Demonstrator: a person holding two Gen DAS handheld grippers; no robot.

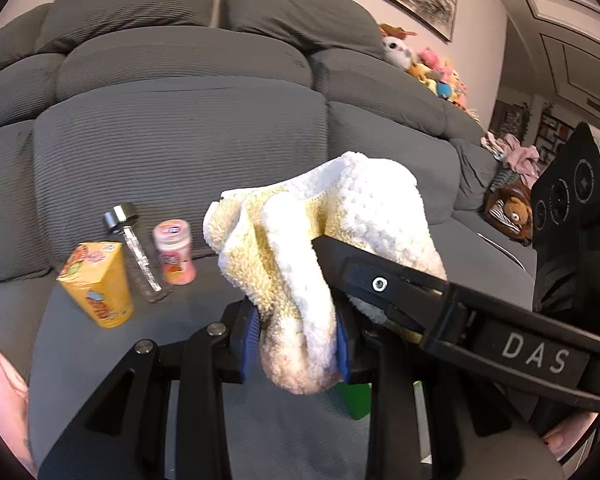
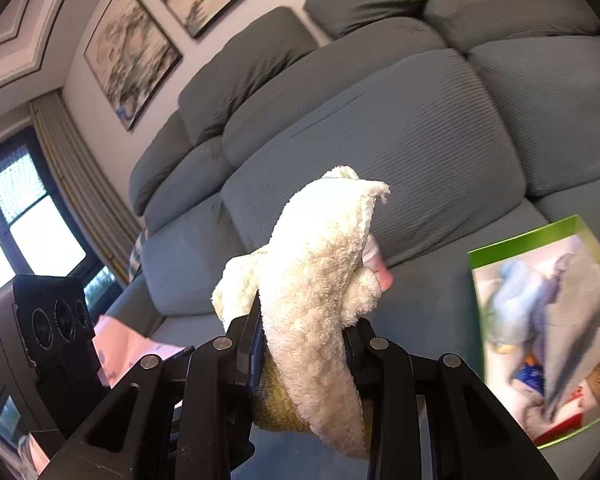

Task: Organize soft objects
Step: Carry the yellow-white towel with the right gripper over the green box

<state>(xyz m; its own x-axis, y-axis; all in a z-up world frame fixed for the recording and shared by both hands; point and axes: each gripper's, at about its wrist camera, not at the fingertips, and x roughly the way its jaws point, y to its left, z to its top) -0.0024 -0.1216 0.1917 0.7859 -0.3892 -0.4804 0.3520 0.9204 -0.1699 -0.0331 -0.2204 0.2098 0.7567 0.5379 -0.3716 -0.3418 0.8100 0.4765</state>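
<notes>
L gripper (image 1: 298, 344): black linkage, blue pads, silver pivots | R gripper (image 2: 304, 356): same, "DAS" label

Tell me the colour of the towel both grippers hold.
Cream-white with yellow patches, the towel shows best in the left wrist view.

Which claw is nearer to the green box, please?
Right. The green box lies just beside the right claw; the left claw has it showing only behind.
</notes>
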